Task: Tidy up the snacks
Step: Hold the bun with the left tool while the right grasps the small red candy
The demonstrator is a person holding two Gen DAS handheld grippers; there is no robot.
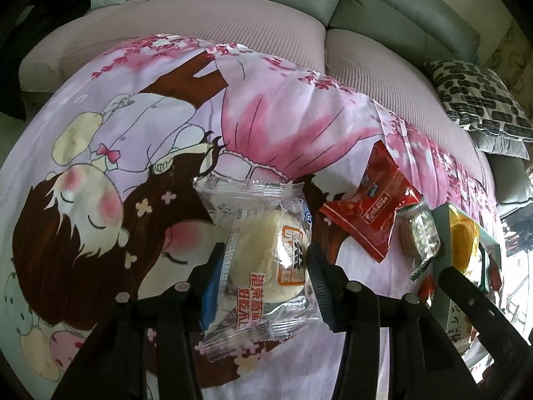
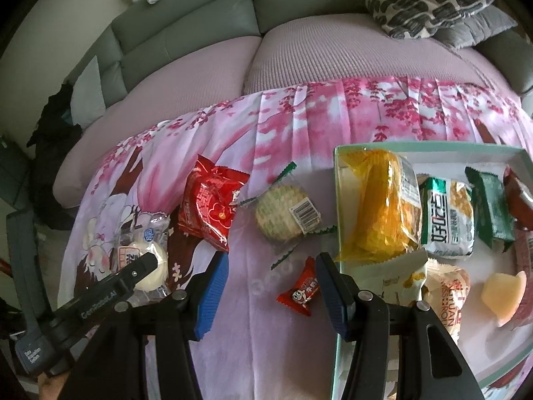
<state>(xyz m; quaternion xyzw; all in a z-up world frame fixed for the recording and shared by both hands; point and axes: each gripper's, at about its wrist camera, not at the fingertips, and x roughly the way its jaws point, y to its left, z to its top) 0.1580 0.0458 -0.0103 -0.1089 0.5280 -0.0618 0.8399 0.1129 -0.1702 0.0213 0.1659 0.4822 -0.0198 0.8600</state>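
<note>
In the left wrist view my left gripper has its jaws around a clear-wrapped white steamed cake; the pads touch its sides. A red snack packet and a round wrapped biscuit lie to its right. In the right wrist view my right gripper is open over the cloth, with a small red candy just inside its right finger. The white cake, red packet and biscuit lie ahead. The green-rimmed tray at right holds several snacks.
A pink cartoon-print cloth covers the surface, with a grey sofa behind it. A patterned cushion sits at the back right. The left gripper's body reaches in at lower left of the right wrist view.
</note>
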